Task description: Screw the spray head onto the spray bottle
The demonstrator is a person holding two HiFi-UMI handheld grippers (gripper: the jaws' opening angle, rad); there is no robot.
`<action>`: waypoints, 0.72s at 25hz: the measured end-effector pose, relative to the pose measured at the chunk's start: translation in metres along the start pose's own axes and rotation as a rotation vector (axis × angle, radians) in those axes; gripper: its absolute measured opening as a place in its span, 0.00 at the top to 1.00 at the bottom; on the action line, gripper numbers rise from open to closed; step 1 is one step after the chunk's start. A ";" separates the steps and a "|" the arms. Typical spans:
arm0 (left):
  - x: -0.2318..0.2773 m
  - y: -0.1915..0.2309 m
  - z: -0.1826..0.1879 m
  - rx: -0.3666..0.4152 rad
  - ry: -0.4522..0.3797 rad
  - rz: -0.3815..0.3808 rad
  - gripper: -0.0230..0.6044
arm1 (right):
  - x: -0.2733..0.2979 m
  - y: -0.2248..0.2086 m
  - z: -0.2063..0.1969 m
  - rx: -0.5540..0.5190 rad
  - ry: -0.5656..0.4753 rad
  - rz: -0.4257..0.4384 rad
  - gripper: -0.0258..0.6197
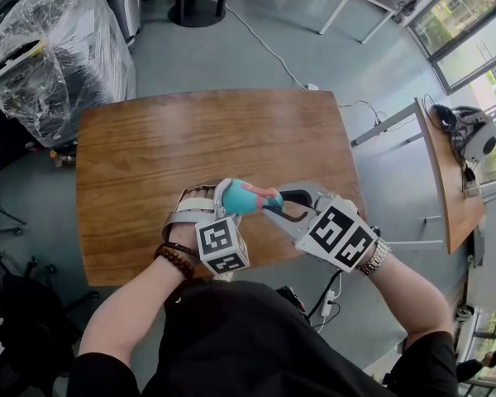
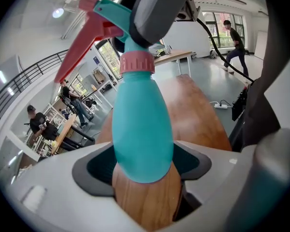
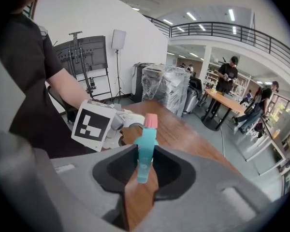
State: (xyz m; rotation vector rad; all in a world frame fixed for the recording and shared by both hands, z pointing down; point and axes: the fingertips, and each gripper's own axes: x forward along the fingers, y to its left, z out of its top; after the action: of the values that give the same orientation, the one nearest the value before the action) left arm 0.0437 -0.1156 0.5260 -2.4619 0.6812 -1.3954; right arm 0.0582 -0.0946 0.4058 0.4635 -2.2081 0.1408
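Observation:
A teal spray bottle (image 1: 240,198) hangs tilted above the near edge of the wooden table (image 1: 190,139). My left gripper (image 1: 227,203) is shut on its rounded body (image 2: 142,129), which fills the gap between the jaws. A pink collar (image 2: 137,62) sits on the bottle's neck, and above it is the teal spray head with its red trigger (image 2: 79,45). My right gripper (image 1: 274,205) comes from the right and is shut on the spray head (image 3: 145,149), with the pink collar (image 3: 151,121) just past its fingertips. The left gripper's marker cube (image 3: 93,124) shows beyond.
A plastic-wrapped machine (image 1: 58,48) stands on the floor at the far left. A second wooden table (image 1: 446,180) with a headset on it is at the right. A white cable and power strip (image 1: 310,86) lie beyond the table. People (image 3: 227,76) stand at desks in the distance.

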 end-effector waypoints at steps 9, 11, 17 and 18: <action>-0.001 -0.005 0.005 0.011 -0.023 -0.019 0.35 | -0.001 0.003 -0.005 -0.105 0.037 -0.002 0.77; -0.001 -0.008 0.005 0.008 -0.022 -0.036 0.34 | -0.001 0.005 -0.006 -0.135 0.049 0.003 0.77; -0.002 -0.025 0.006 -0.010 -0.030 -0.123 0.34 | -0.001 0.016 -0.011 -0.205 0.064 0.055 0.77; -0.002 -0.026 0.006 -0.012 -0.032 -0.130 0.34 | 0.000 0.018 -0.012 -0.207 0.068 0.069 0.77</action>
State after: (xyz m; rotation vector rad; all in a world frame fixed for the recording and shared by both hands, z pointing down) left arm 0.0558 -0.0920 0.5321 -2.5729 0.5330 -1.3975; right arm 0.0606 -0.0749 0.4142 0.2649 -2.1448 -0.0348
